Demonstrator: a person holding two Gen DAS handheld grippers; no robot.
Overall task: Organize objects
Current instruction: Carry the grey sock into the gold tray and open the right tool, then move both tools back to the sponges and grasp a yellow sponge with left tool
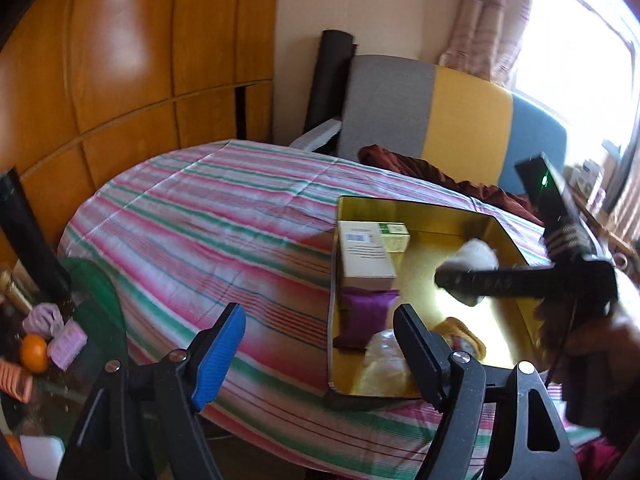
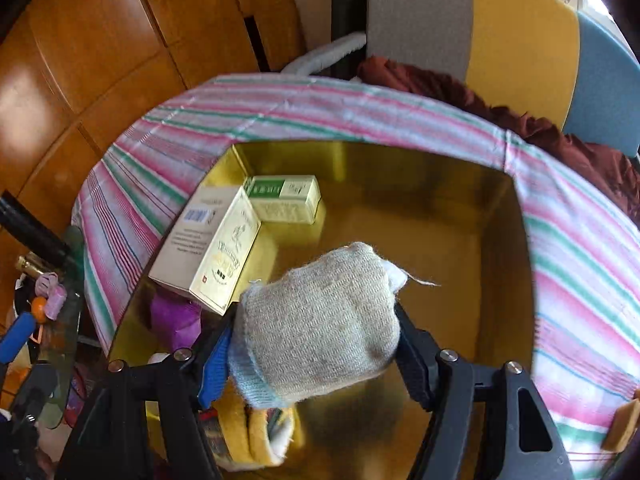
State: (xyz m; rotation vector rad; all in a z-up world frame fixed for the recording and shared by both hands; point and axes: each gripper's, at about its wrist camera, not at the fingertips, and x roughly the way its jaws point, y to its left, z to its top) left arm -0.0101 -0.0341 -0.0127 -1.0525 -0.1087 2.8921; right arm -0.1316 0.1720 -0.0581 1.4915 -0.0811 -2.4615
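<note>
I see the table under its pink-and-green striped cloth point(image 2: 580, 280), and on it the gold tin box point(image 2: 500, 240), its lid off. Inside, against its left wall, a cream carton point(image 2: 208, 252) lies beside a smaller green-and-white carton point(image 2: 284, 198), with a purple packet point(image 2: 176, 316) nearer me. My right gripper point(image 2: 316, 344) hangs over the tin, clamped on a rolled grey sock point(image 2: 320, 320). My left gripper point(image 1: 320, 344) stands apart with nothing between its pads, over the cloth at the tin's left edge.
</note>
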